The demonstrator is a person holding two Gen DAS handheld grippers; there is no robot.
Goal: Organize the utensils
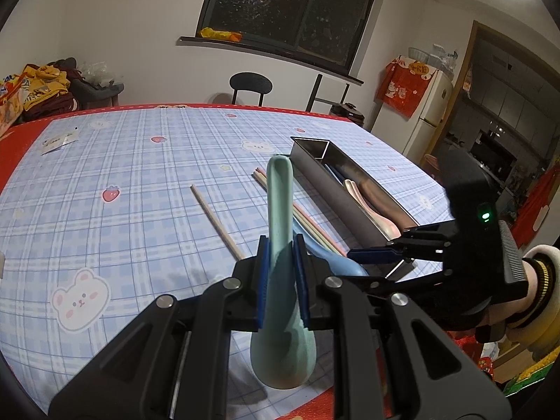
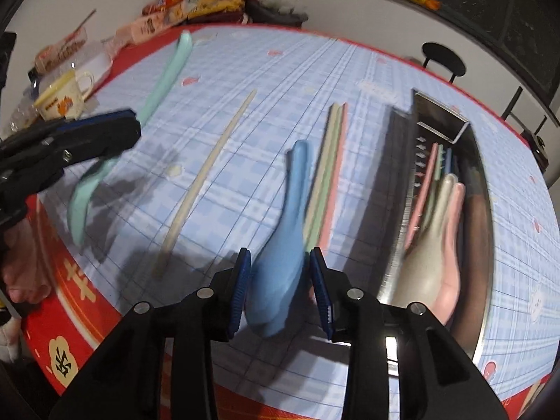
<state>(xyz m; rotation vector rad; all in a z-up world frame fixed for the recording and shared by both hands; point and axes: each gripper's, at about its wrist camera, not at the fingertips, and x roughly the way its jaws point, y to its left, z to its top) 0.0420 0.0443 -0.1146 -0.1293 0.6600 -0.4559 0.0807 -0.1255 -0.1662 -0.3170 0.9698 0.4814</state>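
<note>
My left gripper [image 1: 281, 274] is shut on a mint green spoon [image 1: 280, 210], handle pointing away and bowl hanging towards me above the table. In the right wrist view that left gripper [image 2: 105, 129] sits at the left with the mint green spoon [image 2: 164, 77]. My right gripper [image 2: 281, 290] is open low over the table. The bowl of a blue spoon [image 2: 283, 245] lies between its pads with gaps on both sides. From the left wrist view, the right gripper [image 1: 374, 259] hovers over the blue spoon [image 1: 339, 266]. A steel tray [image 1: 350, 206] [image 2: 402, 210] holds pink and beige spoons and several chopsticks.
A single pale chopstick [image 1: 217, 222] [image 2: 206, 175] and a bundle of coloured chopsticks [image 1: 308, 220] [image 2: 329, 168] lie on the checked tablecloth. A cup [image 2: 66, 94] and snack packs crowd the far left edge. A black chair [image 1: 250, 85] stands behind the table.
</note>
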